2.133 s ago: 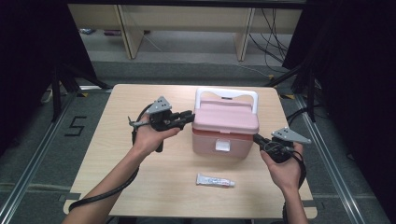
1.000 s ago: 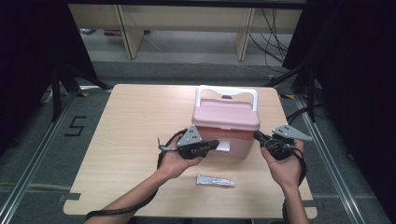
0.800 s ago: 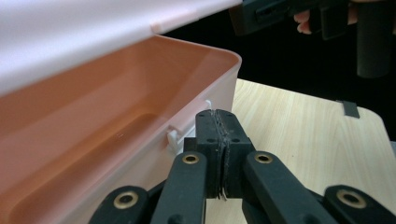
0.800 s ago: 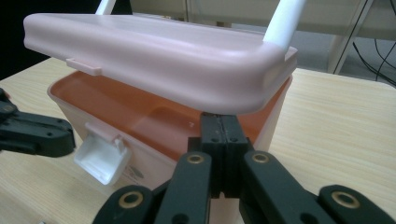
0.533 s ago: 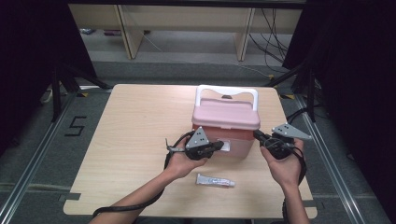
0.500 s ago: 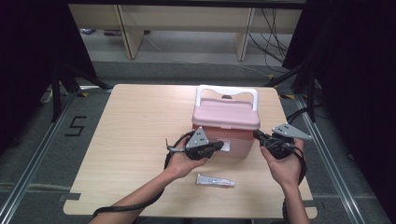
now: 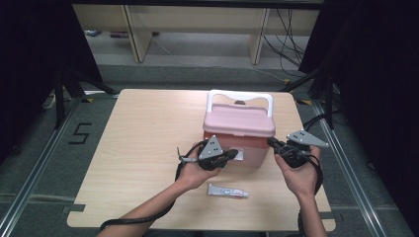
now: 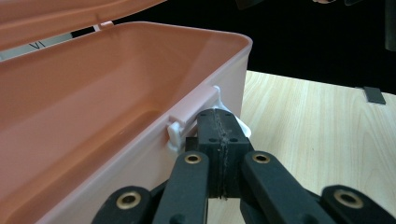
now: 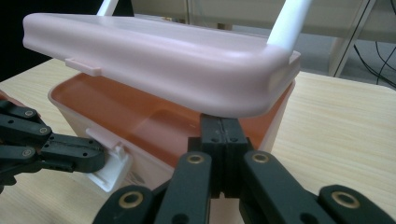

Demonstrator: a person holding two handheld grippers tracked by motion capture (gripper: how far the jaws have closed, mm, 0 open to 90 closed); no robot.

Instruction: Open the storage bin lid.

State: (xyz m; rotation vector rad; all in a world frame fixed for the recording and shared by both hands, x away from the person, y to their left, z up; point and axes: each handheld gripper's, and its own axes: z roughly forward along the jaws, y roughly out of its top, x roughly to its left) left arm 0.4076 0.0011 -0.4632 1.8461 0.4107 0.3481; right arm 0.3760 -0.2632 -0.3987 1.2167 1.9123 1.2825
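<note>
A tube (image 7: pixel 228 190) lies nearest on the table. Beyond it, the closed left gripper (image 7: pixel 230 156) presses the box (image 7: pixel 237 148) latch (image 8: pixel 236 122); the closed right gripper (image 9: pixel 219 128) props the lid (image 9: pixel 154 60) from beneath. Lift steadily, bracing the box so it doesn't slide.

The high view looks forward and down over the whole desk (image 7: pixel 148 148); each gripper view sits low and very near the pink box (image 7: pixel 239 129), from opposite sides, both sharing its open rim and white latch (image 9: pixel 111 171)
</note>
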